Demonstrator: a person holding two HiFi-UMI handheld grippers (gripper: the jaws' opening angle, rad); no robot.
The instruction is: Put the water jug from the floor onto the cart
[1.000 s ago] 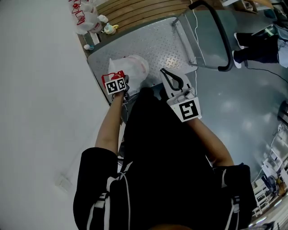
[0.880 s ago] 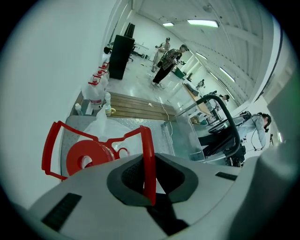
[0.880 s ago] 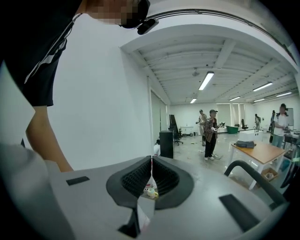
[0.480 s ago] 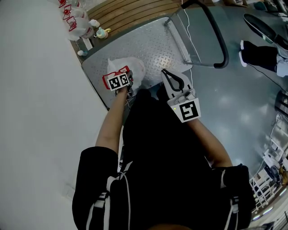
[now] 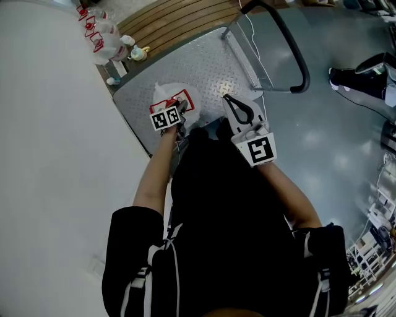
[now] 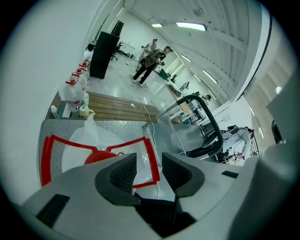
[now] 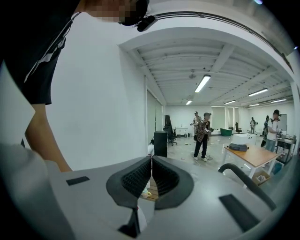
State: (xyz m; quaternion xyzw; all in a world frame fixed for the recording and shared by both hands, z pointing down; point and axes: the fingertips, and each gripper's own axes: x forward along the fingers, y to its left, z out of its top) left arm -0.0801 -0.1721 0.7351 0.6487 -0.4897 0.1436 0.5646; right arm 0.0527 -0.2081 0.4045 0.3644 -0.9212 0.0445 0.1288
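The water jug [image 5: 183,94], clear plastic with a red carry handle [image 6: 96,144] and a red cap [image 6: 102,157], stands on the cart's metal deck [image 5: 204,62]. My left gripper [image 5: 175,110] hovers over the jug's near side with its jaws opening. In the left gripper view [image 6: 149,161] the handle's right edge shows in the gap, and neither pad presses on it. My right gripper [image 5: 228,99] is over the deck's near right corner, to the right of the jug. It is shut with nothing in it [image 7: 151,161].
The cart's black push bar [image 5: 291,49] rises at the right. Several more red-handled jugs [image 5: 99,37] and small bottles stand by a wooden platform [image 5: 179,15] along the white wall. A person's shoe [image 5: 356,74] is on the grey floor at far right; other people stand far off.
The left gripper has opened and let go of the jug's red handle, drifting slightly right. The jug stays on the deck. The right gripper has hardly moved.
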